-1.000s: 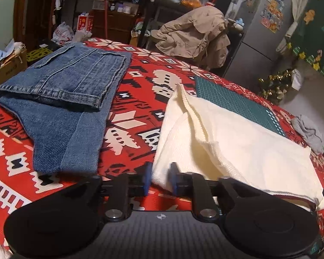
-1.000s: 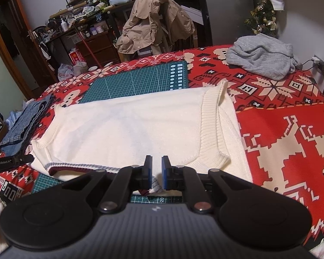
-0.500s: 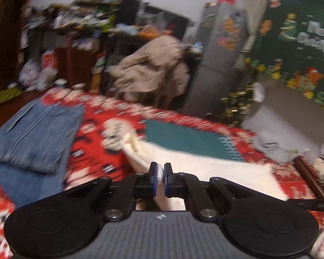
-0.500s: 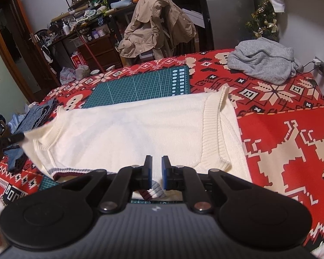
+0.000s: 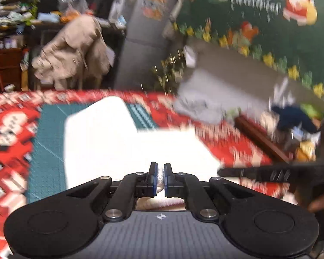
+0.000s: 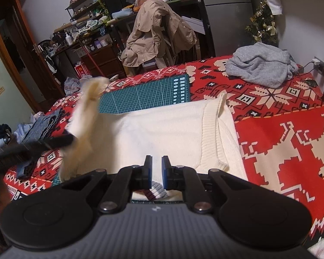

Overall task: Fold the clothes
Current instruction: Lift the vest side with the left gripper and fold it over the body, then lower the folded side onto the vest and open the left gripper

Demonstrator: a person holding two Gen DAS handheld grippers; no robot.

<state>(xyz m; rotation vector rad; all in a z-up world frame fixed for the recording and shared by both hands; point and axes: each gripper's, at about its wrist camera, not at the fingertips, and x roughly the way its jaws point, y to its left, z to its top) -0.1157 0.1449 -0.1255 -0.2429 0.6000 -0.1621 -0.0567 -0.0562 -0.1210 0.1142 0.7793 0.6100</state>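
Cream knit sweater [image 6: 162, 129], fold under way.
Left hand-held gripper [image 5: 159, 178] pinches its lifted side; right hand-held gripper [image 6: 156, 172] pinches the striped hem. Blue denim jeans [image 6: 43, 125] already folded; crumpled grey garment [image 6: 259, 69] untouched.

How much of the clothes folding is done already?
Done: the blue jeans lie folded at the left edge of the bed. In hand: the left gripper is shut on one side of the cream sweater, which stands lifted off the bed, while the right gripper pinches its striped hem. Left: finishing that sweater, and the grey top, crumpled at the far corner.
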